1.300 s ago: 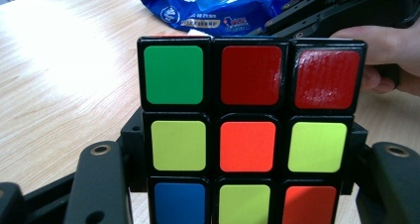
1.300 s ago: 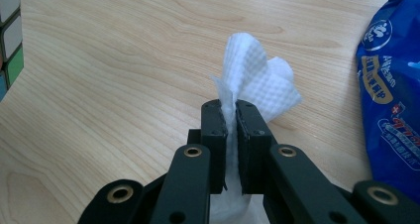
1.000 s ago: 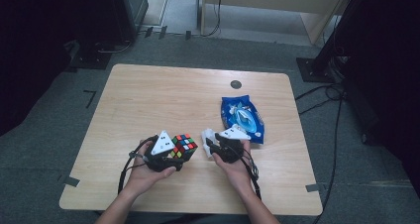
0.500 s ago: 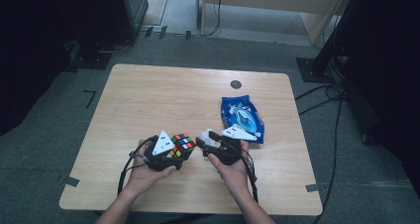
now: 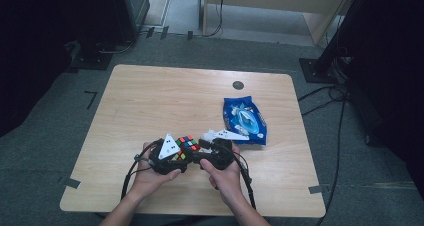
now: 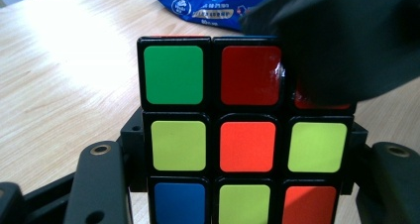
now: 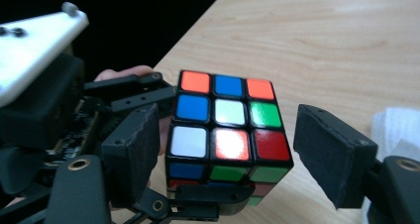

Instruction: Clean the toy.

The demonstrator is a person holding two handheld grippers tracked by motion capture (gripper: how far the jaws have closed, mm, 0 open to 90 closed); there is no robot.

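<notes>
Between the spread right gripper (image 7: 225,154), whose jaws have just been opening, the cube (image 7: 225,130), pinched by the left gripper (image 5: 175,156), risks twisting loose if one pad catches its corner.

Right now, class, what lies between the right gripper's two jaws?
In the right gripper view, the puzzle cube, clamped by the left gripper, sits between the right gripper's just-opened jaws; neither pad presses on it.

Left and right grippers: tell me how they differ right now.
The left gripper is shut on the puzzle cube; the right gripper has just been opening, its jaws standing clear either side of that cube. The left shows beside the cube, the right nearer the blue packet. Both are hand-held, with black jaws.
</notes>
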